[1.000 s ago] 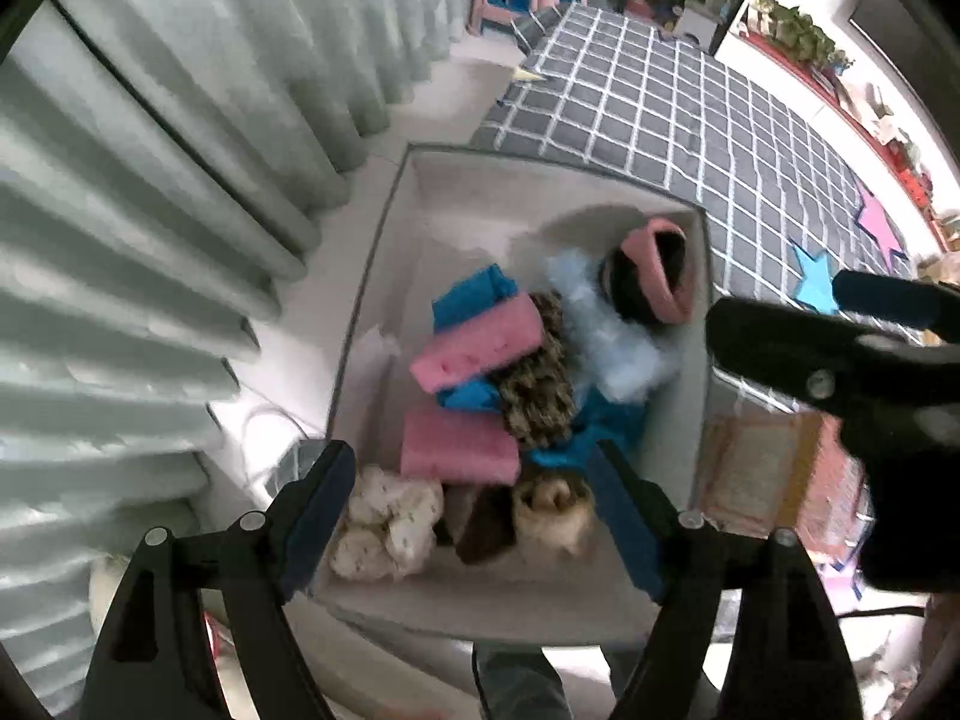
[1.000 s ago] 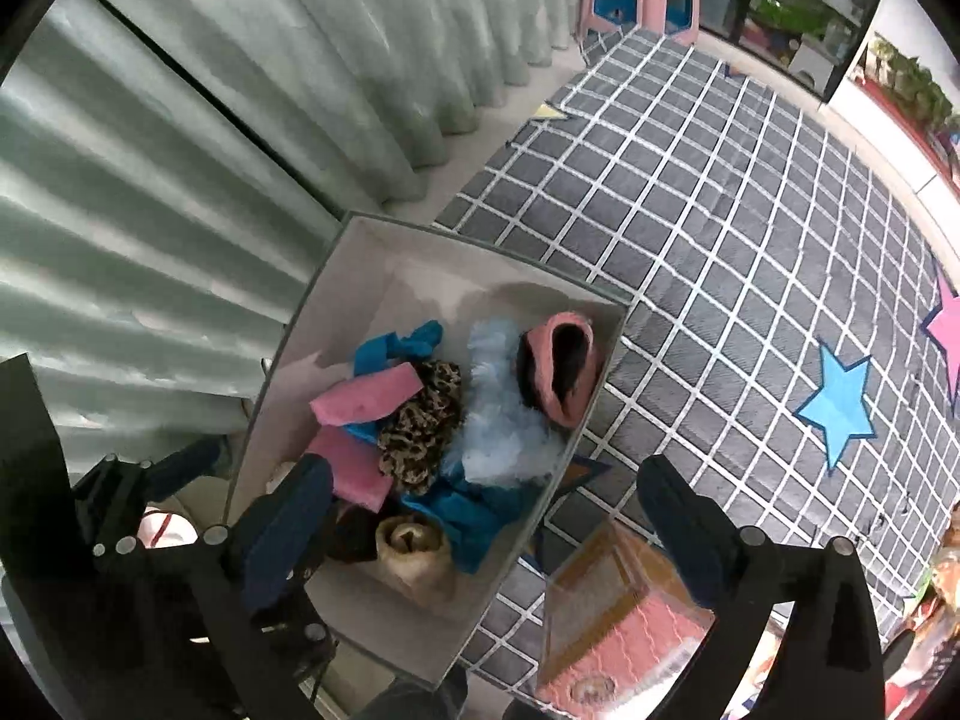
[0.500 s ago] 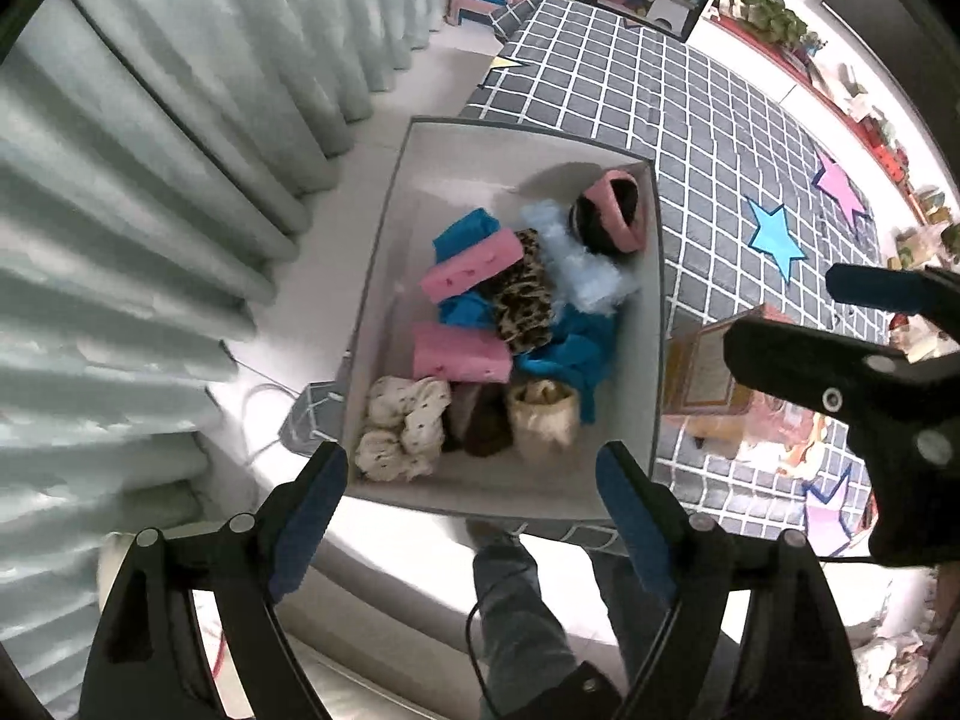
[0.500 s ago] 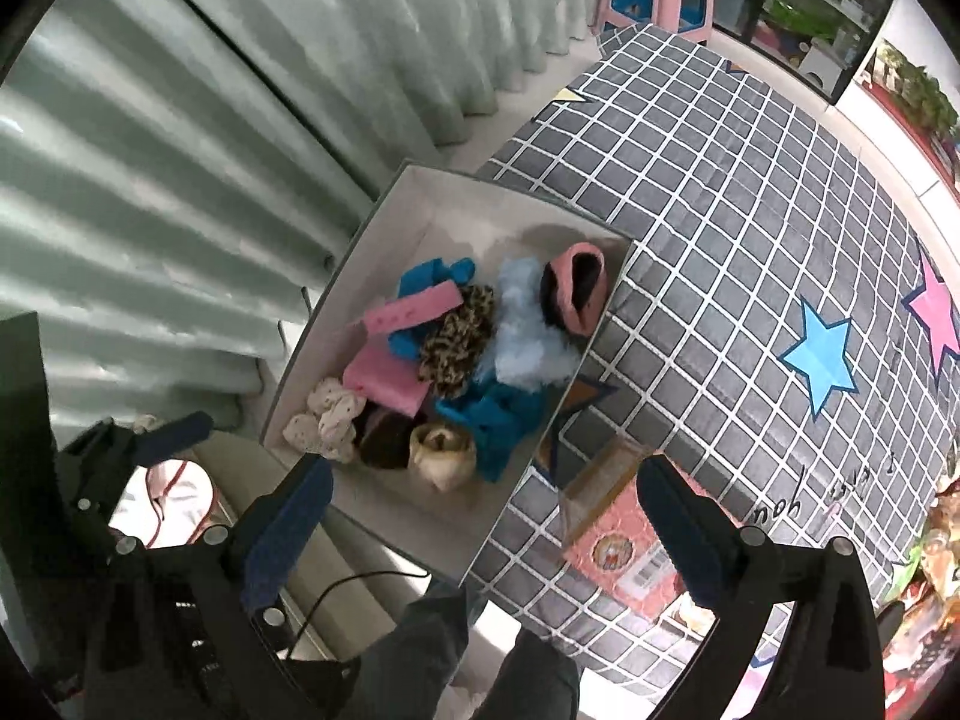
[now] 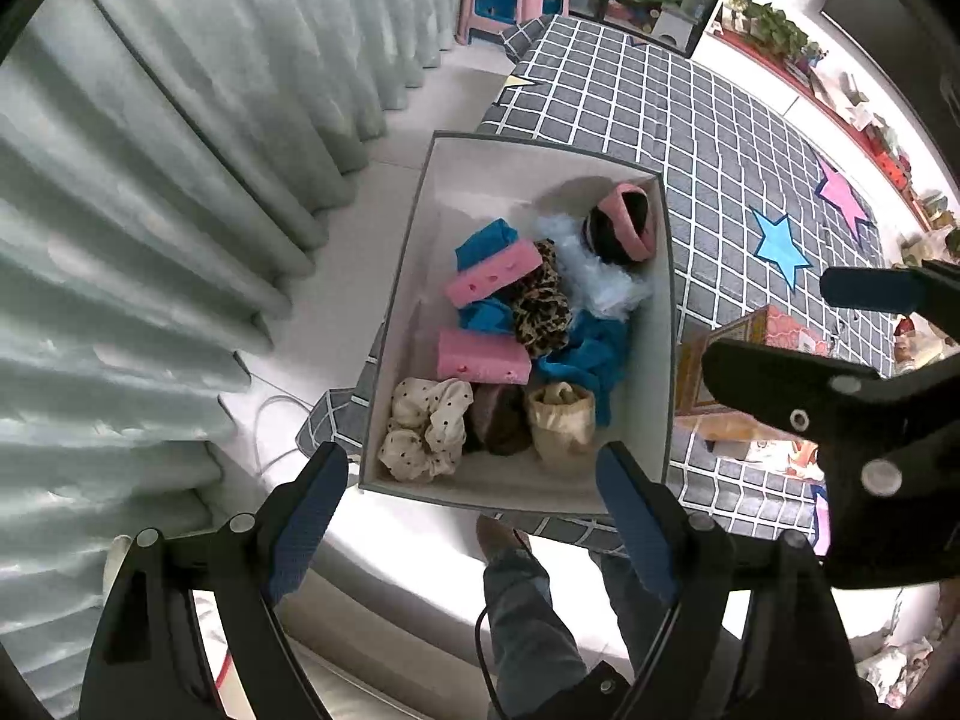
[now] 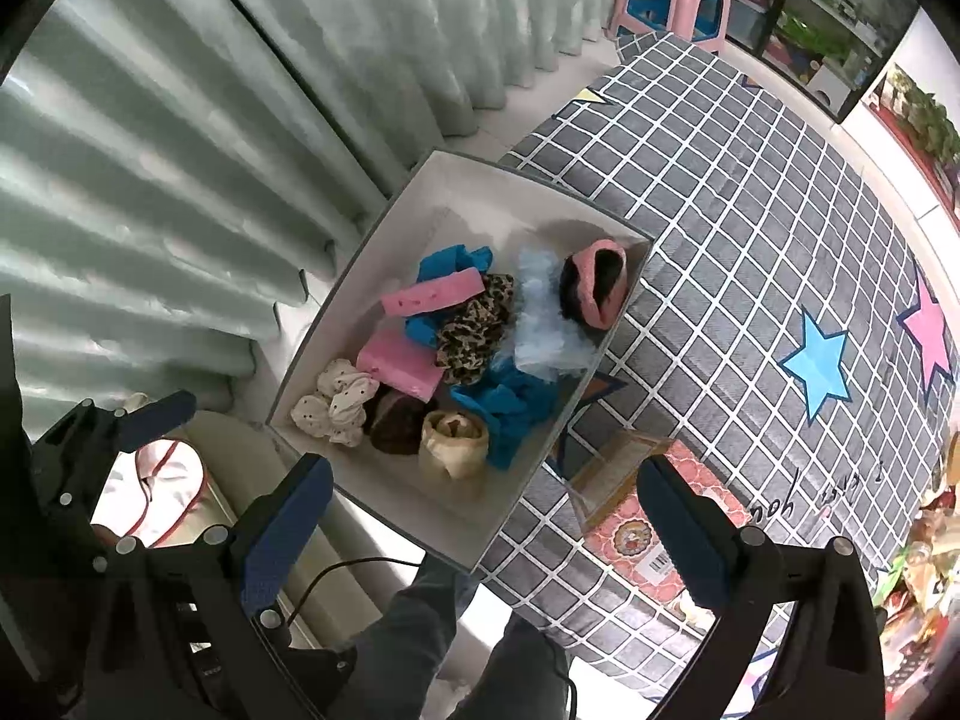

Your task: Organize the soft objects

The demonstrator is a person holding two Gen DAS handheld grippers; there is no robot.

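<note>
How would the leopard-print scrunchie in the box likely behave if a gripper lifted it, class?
The leopard-print scrunchie looks like gathered fabric, so it would probably flop and squash rather than hold its shape. It seems light. It lies against the blue cloth, so it might drag that along.

Leopard-print scrunchie (image 5: 540,312), pink sponges (image 5: 483,357)

Open air above the white box (image 5: 414,276), no lid. Far end bare; near end crowded with soft items (image 5: 528,324). Curtain (image 5: 180,180) close on one side, cardboard carton (image 6: 624,498) beside the other wall.
</note>
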